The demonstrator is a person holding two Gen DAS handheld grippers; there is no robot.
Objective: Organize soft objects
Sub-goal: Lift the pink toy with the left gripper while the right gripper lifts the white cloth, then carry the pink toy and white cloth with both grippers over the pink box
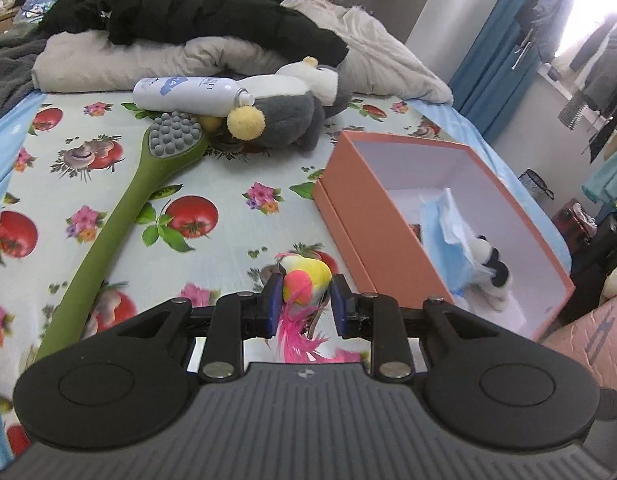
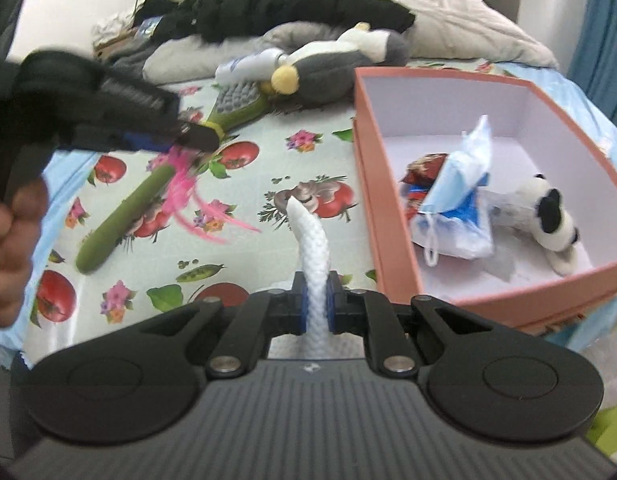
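Left wrist view: the left tool [image 1: 304,298] is clamped on a small feathered toy [image 1: 306,282], yellow and pink with pink plumes trailing back between the fingers, held above the bed [image 1: 236,176] just beside the near corner of the open box [image 1: 336,200]. Inside the box lie a blue mask [image 1: 448,232] and a black-and-white plush [image 1: 494,270], touching each other. On the patterned sheet a green brush [image 1: 120,208] lies aslant, its grey nubbed head touching a white bottle [image 1: 188,94] on its side, which rests against a grey plush [image 1: 284,108]. Behind them are a beige quilt [image 1: 388,52] and dark clothes [image 1: 180,8]. Right wrist view: the right tool [image 2: 316,302] is closed on a white rope [image 2: 312,240], whose free end curves upward over the sheet, near the box wall [image 2: 368,184]. The left tool [image 2: 196,136] shows blurred at the left, pink feathers [image 2: 188,188] hanging beneath it, with a hand [image 2: 12,248] at the frame edge. A red packet [image 2: 424,168] lies half under the mask [image 2: 460,184] in the box.
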